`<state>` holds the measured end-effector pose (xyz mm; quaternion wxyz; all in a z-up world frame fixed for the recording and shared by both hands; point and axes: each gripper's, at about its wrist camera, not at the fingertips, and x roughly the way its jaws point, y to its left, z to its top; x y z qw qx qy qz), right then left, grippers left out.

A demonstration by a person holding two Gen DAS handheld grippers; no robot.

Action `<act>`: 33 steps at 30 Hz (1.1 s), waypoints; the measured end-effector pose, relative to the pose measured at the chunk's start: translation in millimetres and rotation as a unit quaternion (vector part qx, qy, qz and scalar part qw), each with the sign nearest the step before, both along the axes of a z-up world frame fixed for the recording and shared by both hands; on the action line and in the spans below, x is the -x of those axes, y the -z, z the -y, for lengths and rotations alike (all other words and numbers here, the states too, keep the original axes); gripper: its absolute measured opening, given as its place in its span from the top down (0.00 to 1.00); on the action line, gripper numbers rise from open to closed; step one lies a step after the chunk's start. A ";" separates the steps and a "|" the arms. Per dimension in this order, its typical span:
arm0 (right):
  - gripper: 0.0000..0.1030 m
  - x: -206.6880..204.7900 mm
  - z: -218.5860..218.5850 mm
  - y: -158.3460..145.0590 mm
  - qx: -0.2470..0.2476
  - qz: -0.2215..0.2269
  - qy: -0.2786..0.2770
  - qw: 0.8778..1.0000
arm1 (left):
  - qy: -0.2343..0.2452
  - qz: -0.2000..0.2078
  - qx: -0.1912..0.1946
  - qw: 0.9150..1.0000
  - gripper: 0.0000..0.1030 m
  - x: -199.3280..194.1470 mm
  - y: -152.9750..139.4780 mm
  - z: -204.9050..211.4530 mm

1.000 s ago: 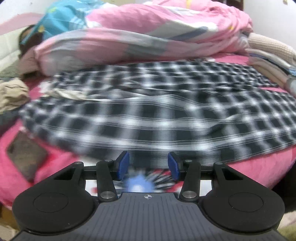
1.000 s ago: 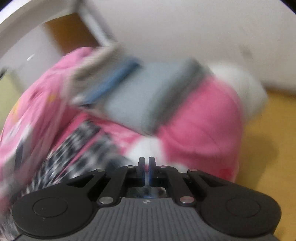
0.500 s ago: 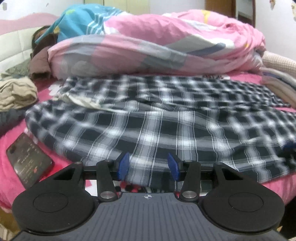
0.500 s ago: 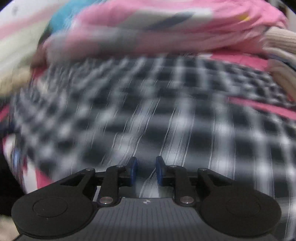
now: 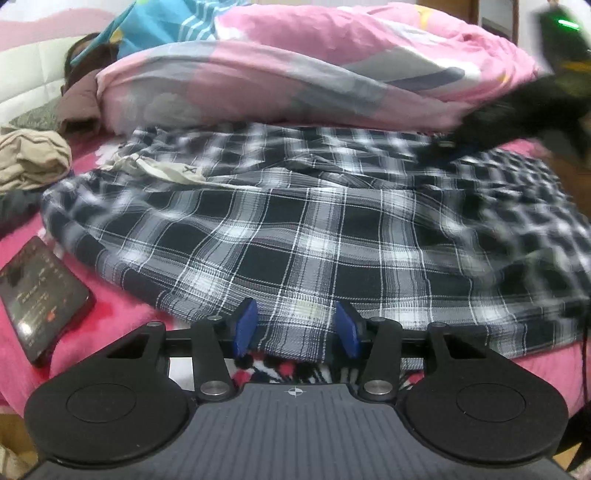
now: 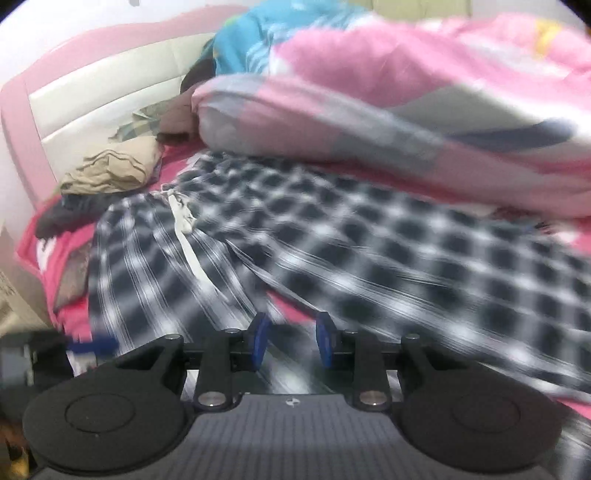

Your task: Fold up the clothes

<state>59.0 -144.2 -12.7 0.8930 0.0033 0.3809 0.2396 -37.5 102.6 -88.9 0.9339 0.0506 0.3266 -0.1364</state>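
A black-and-white plaid garment (image 5: 303, 236) lies spread over most of the pink bed (image 5: 122, 314), its hem reaching the bed's near edge. The left gripper (image 5: 295, 328) sits at that near edge with its jaws wide apart, the hem between the blue pads (image 5: 243, 328) but not pinched. The right gripper (image 6: 291, 339) is also open, its jaws at a middling gap, low over the plaid cloth where a fold exposes a patch of pink sheet; this view is blurred, so I cannot tell whether the pads touch fabric.

A big pink, grey and white duvet (image 5: 295, 70) is heaped along the far side of the bed, its lower edge lying on the garment's far part. A pale drawstring or tie (image 5: 162, 171) lies on the plaid toward the left. A dark phone (image 5: 40, 295) rests face up on the sheet near the left near corner, just beside the garment's edge but apart from it. Toward the left edge, near the headboard (image 6: 92, 99), sits a crumpled beige garment (image 5: 29, 158) with something dark (image 6: 70, 214) just below it. A turquoise patterned cloth (image 5: 162, 26) tops the duvet at the far left. In the left wrist view a blurred dark shape (image 5: 517, 114) crosses the upper right over the garment's far right part
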 end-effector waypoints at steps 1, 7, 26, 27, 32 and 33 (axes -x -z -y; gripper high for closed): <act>0.71 -12.1 -5.1 4.1 -0.005 -0.016 -0.006 1.000 | 0.002 0.000 0.002 1.000 0.54 0.0 0.3 -1.0; 0.81 -57.1 -26.9 36.4 0.003 -0.112 -0.048 0.993 | 0.012 0.001 0.014 1.000 0.54 1.2 2.5 -5.7; 0.62 -49.4 29.0 47.5 0.020 -0.048 0.059 0.997 | 0.029 0.007 0.003 1.000 0.54 3.0 4.6 -7.5; 0.66 -45.1 36.9 48.1 0.019 -0.049 0.070 0.996 | 0.030 0.007 0.003 1.000 0.54 2.6 4.4 -7.7; 0.74 -23.4 76.8 51.6 0.012 -0.055 0.127 0.990 | 0.028 0.003 -0.004 1.000 0.54 1.6 2.9 -6.0; 0.74 -19.1 84.7 52.3 0.011 -0.057 0.138 0.989 | 0.027 0.003 -0.009 1.000 0.54 1.9 2.7 -4.8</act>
